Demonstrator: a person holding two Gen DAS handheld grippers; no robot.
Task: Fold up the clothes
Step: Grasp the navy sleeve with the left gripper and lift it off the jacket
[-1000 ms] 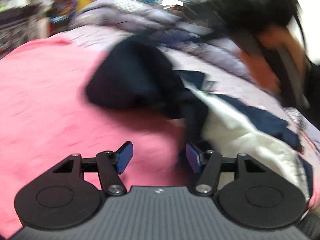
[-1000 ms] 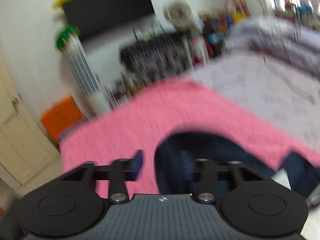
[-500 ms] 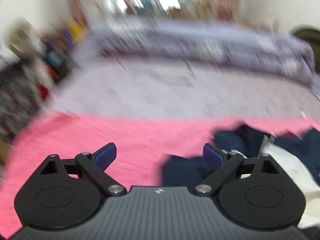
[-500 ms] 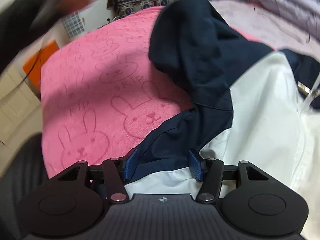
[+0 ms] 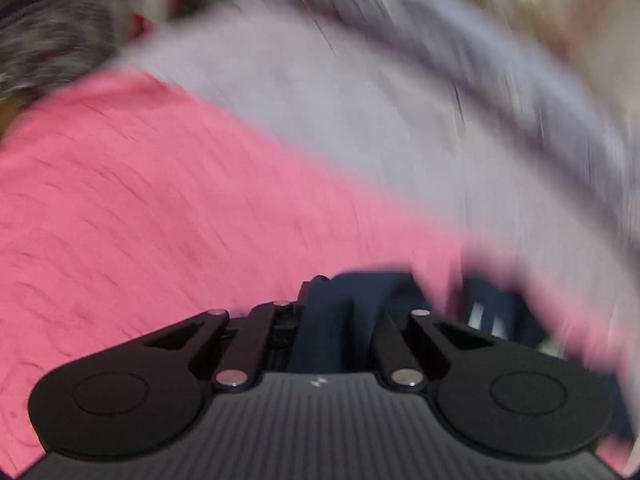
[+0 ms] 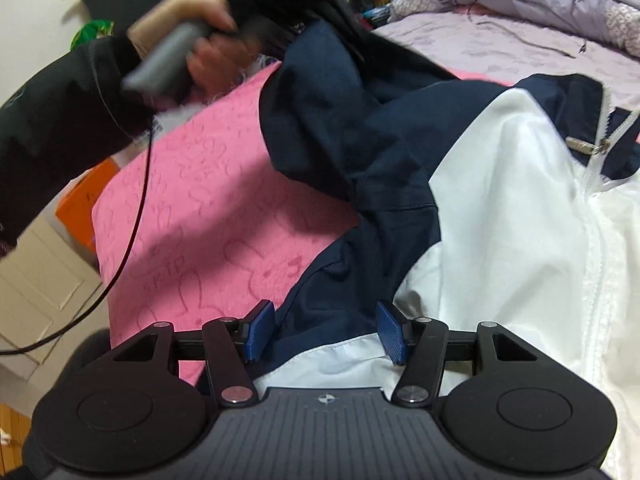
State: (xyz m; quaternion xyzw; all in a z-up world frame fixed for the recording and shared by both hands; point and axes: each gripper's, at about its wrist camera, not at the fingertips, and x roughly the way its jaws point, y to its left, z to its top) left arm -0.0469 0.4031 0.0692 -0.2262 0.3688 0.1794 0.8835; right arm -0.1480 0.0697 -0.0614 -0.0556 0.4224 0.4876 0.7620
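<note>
The left gripper [image 5: 340,320] has just snapped closed on the jacket's navy sleeve [image 6: 316,80], lifting it above the pink blanket [image 6: 208,200]. The right gripper [image 6: 325,330], half open, straddles the jacket [image 6: 500,208] hem ungripped; the sleeve fold can start.

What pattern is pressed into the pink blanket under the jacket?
Embossed rabbit outlines on the pink blanket, clearest in the right wrist view.

Pink bunny blanket [image 6: 208,200], lilac bedding [image 6: 500,36], orange box [image 6: 80,200].
</note>
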